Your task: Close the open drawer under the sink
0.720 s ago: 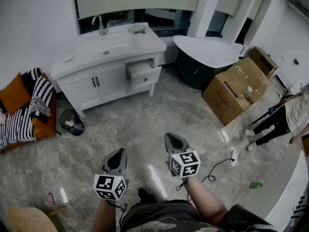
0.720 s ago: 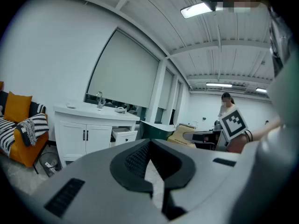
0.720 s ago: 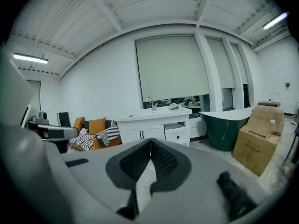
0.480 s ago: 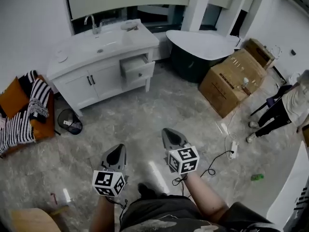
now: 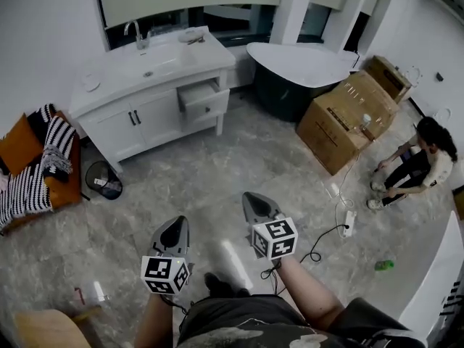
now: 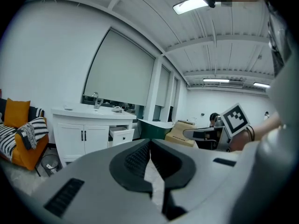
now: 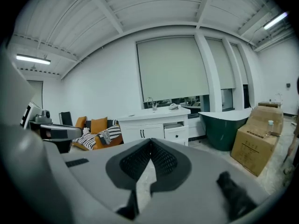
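A white vanity [image 5: 116,125] with a sink [image 5: 148,62] stands against the far wall. Its top right drawer [image 5: 204,100] is pulled out; the same drawer [image 6: 121,135] shows small in the left gripper view and as a white drawer [image 7: 176,133] in the right gripper view. My left gripper [image 5: 175,230] and right gripper [image 5: 259,205] hang side by side over the floor, well short of the vanity. Both are shut with nothing between the jaws, tips touching in the left gripper [image 6: 150,143] and the right gripper [image 7: 150,143].
A dark green bathtub [image 5: 290,85] with a white rim and cardboard boxes [image 5: 348,122] stand right of the vanity. A person [image 5: 417,162] crouches at the far right near a power strip [image 5: 346,227] and cable. An orange sofa [image 5: 32,172] and a bin [image 5: 105,180] are left.
The view has moved slightly toward the vanity. The person at the right has dropped from standing to a crouch. Both grippers keep their places and stay shut.
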`<state>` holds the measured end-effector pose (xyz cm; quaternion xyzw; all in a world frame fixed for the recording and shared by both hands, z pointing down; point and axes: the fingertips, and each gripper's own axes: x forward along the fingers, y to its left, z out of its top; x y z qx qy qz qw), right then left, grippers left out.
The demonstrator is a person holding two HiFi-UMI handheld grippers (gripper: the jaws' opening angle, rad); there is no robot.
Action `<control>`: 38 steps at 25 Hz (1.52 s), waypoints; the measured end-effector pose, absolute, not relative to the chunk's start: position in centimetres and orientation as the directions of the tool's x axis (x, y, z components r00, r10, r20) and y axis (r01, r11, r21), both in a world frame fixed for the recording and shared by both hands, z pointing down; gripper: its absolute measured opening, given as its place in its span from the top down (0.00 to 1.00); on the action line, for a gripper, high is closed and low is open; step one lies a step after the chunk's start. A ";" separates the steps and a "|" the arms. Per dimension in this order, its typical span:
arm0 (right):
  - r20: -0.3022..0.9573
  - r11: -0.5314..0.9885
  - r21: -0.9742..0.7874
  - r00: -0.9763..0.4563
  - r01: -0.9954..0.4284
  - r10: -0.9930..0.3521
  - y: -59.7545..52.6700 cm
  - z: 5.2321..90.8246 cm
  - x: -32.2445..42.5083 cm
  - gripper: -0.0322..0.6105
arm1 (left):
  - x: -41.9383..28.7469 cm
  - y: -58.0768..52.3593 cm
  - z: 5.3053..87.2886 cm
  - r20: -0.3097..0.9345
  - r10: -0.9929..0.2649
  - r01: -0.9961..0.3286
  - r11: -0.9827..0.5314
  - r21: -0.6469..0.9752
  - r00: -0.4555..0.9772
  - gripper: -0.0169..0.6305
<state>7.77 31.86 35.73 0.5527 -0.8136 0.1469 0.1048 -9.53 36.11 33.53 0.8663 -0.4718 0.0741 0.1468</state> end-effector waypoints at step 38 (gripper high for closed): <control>0.367 0.446 -0.249 -0.510 -0.860 -0.778 -3.5 43.1 17.4 0.91 | -3.9 5.5 37.6 0.379 -0.895 -0.968 -0.179 0.175 0.234 0.95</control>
